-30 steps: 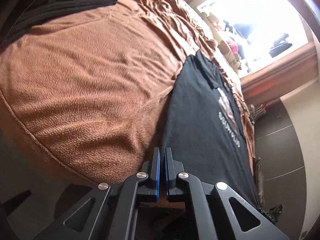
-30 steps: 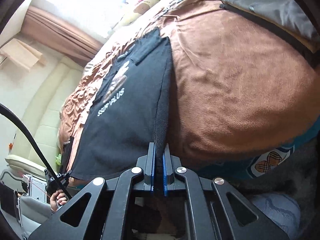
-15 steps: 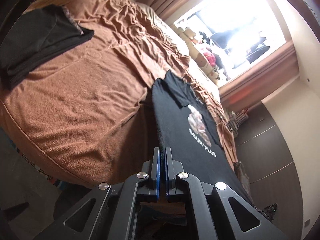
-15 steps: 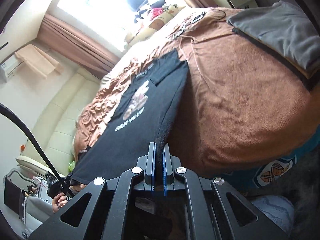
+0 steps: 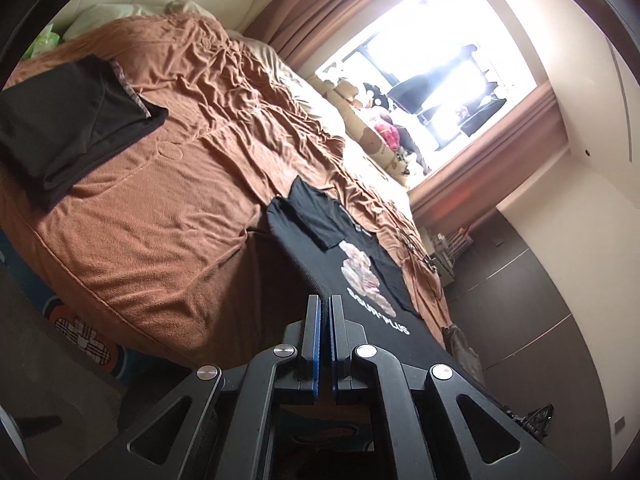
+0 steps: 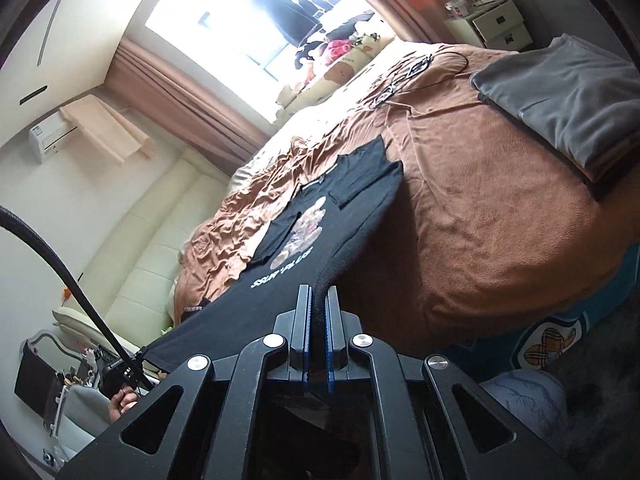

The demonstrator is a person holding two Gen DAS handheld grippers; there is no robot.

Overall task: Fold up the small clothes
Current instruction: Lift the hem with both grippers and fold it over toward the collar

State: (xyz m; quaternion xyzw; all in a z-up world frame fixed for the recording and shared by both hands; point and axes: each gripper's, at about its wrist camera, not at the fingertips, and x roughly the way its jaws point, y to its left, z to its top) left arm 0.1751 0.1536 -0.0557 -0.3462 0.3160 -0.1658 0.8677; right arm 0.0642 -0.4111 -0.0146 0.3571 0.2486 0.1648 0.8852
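A black T-shirt (image 5: 340, 248) with a pale chest print and white lettering has both sleeves folded in. Its collar end rests on the brown bed cover (image 5: 160, 208); its hem end is lifted and stretched taut. My left gripper (image 5: 324, 304) is shut on one hem corner. My right gripper (image 6: 318, 296) is shut on the other hem corner of the same T-shirt (image 6: 320, 216), held above the bed's edge (image 6: 500, 288).
A folded black garment (image 5: 68, 120) lies on the bed at the left. A folded grey garment pile (image 6: 568, 96) lies at the right. Soft toys (image 5: 380, 132) line the window side. A patterned rug (image 6: 548, 340) lies below the bed's edge.
Both grippers have risen with the hem, lifting the lower half of the T-shirt off the bed. Both views now tilt up toward the window.
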